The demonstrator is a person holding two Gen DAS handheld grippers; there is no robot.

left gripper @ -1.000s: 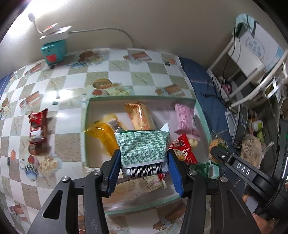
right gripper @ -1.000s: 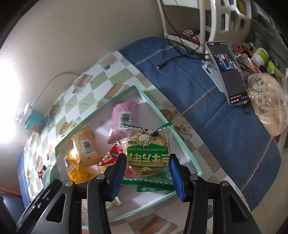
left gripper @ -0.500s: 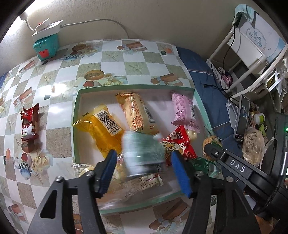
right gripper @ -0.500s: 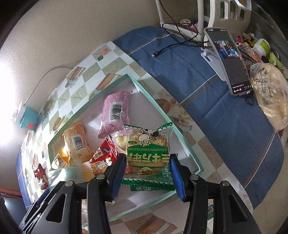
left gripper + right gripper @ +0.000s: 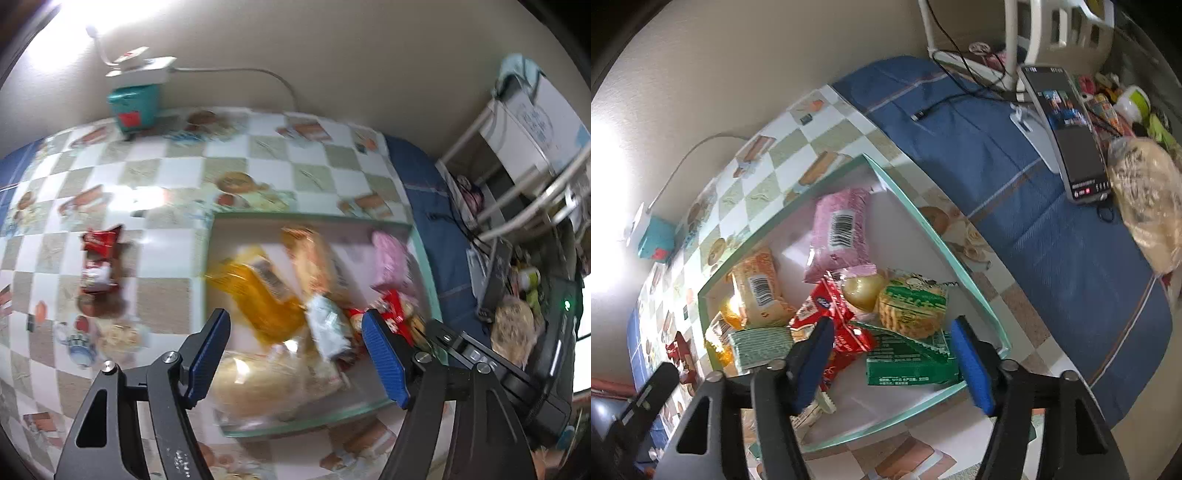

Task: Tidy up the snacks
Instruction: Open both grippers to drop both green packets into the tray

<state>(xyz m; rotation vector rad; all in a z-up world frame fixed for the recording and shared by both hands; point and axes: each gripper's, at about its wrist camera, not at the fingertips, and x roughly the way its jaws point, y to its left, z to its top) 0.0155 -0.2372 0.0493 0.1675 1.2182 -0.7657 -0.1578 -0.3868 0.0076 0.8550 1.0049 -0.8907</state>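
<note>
Both grippers are held over the green-rimmed tray [image 5: 975,291], pointed steeply down.

Left gripper [image 5: 295,354]: jaws spread, just been opening, nothing clamped. The pale green pack [image 5: 327,325] is seen lying in the tray between the pads and slightly ahead, touched by neither; this view is motion-blurred. Ahead of the pads: yellow pack [image 5: 258,299], orange pack [image 5: 314,258]; ahead-right: pink pack [image 5: 391,258], red pack [image 5: 391,310]. Under the left pad a clear bag of pale snacks [image 5: 258,384] is seen inside the tray's near edge. Far left of the gripper, outside the tray, a red packet [image 5: 98,258] lies on the checked cloth [image 5: 155,173]. A teal box [image 5: 135,107] stands at the wall well ahead.

Right gripper [image 5: 892,354]: jaws spread, just been opening, nothing clamped. The green-and-yellow biscuit pack [image 5: 912,306] is seen dropped in the tray just ahead of the gap, resting on a flat green pack [image 5: 912,365] that lies between the pads; contact with the pads cannot be confirmed. The red pack [image 5: 831,314] sits at the left pad, the pale green pack [image 5: 761,345] further left, the pink pack [image 5: 842,229] and orange pack [image 5: 757,288] ahead. Right of the tray: blue cloth [image 5: 1015,206], a phone [image 5: 1067,133] on a stand, a bagged bread [image 5: 1148,199].
</note>
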